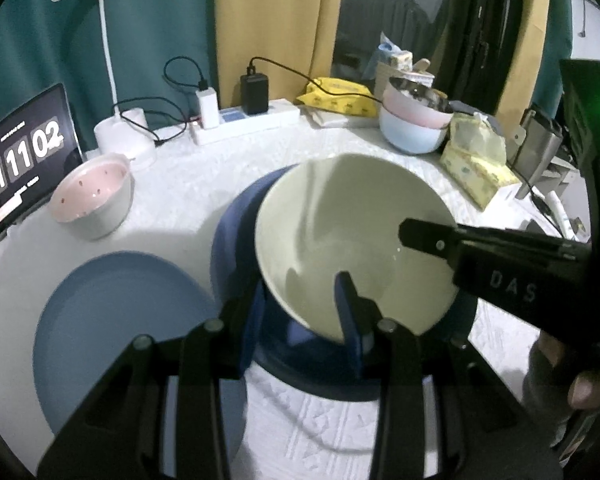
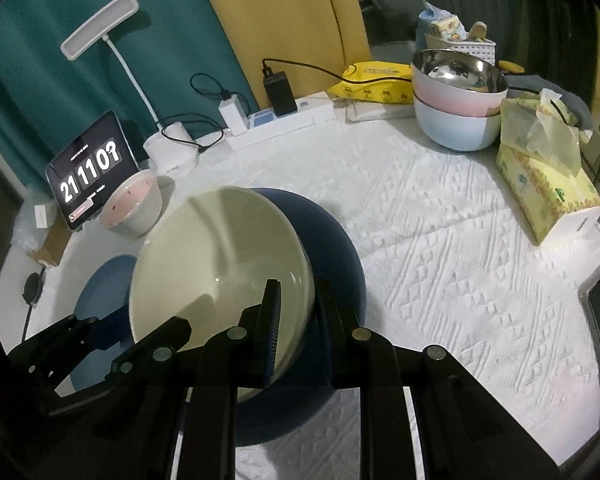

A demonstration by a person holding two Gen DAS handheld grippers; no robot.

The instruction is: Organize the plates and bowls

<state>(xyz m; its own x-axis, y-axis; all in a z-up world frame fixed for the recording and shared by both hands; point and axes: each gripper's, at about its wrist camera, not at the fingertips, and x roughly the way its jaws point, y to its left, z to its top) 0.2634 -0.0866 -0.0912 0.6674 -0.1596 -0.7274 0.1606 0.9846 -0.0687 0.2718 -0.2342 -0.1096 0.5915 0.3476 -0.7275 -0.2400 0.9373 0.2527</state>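
Note:
A cream bowl point(image 1: 352, 236) is held tilted over a dark blue plate point(image 1: 236, 240) on the white tablecloth. My left gripper point(image 1: 300, 312) is shut on the bowl's near rim, one finger inside and one outside. My right gripper point(image 2: 300, 308) is shut on the bowl's rim point(image 2: 220, 264) from the other side; its finger point(image 1: 432, 236) shows in the left wrist view reaching into the bowl. A light blue plate point(image 1: 116, 332) lies flat to the left, also in the right wrist view point(image 2: 104, 280). The dark blue plate point(image 2: 332, 248) lies under the bowl.
A pink bowl point(image 1: 94, 196) stands by a tablet clock point(image 1: 24, 160) at far left. Stacked bowls point(image 2: 456, 96), steel on top, stand at back right beside a tissue box point(image 2: 548, 184). A lamp point(image 1: 126, 136), power strip point(image 1: 244, 120) and cables line the back.

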